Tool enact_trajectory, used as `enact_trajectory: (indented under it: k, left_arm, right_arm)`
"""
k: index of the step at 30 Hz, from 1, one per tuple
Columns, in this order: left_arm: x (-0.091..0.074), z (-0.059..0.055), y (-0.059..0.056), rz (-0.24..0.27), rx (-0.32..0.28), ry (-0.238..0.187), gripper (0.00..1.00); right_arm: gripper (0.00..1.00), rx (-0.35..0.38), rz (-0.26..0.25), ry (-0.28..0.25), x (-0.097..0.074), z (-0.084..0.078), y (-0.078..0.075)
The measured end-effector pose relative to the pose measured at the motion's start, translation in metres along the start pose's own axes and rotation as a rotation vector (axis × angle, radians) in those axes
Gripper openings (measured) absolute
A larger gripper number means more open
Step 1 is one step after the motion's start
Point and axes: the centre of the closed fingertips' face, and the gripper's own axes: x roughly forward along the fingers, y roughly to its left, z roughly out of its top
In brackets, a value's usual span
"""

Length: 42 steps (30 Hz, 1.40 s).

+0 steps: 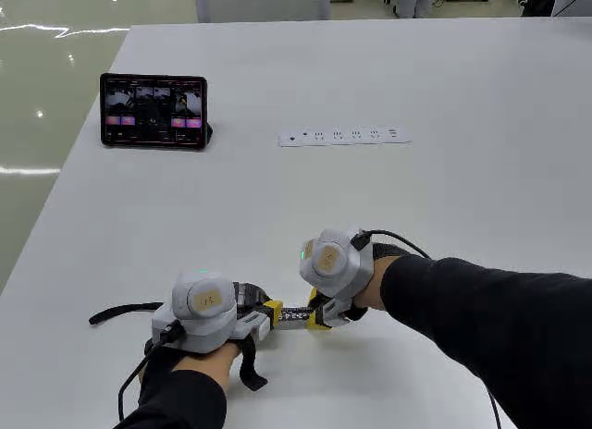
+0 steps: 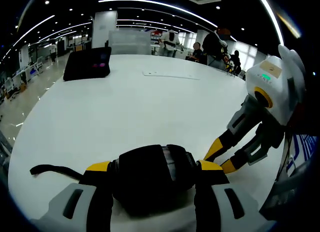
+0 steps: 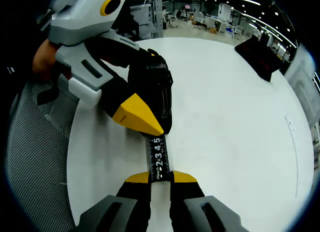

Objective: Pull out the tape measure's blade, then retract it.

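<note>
My left gripper (image 2: 154,166) clamps the tape (image 2: 152,184), right gripper (image 3: 160,178) pinches its blade (image 3: 158,157) (short stretch out); tablet (image 1: 154,110) and strip (image 1: 344,135) sit well ahead on the white table (image 1: 444,87).

A white table (image 1: 444,189) carries a dark tablet (image 1: 154,110) propped up at far left, a white power strip (image 1: 344,135) lying flat well apart, and a black strap (image 1: 125,311) near the front.

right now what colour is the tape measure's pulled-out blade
The narrow flat blade is black with white numerals and ticks, clearest in the right gripper view.
</note>
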Motion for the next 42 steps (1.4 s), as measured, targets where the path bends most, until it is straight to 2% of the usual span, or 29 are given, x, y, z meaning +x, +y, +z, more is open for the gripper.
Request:
enact_trajectory:
  k: [42]
  left_arm:
    - [-0.001, 0.0, 0.0, -0.004, -0.016, 0.005, 0.62]
  right_arm:
    - [0.1, -0.005, 0.018, -0.068, 0.014, 0.03, 0.002]
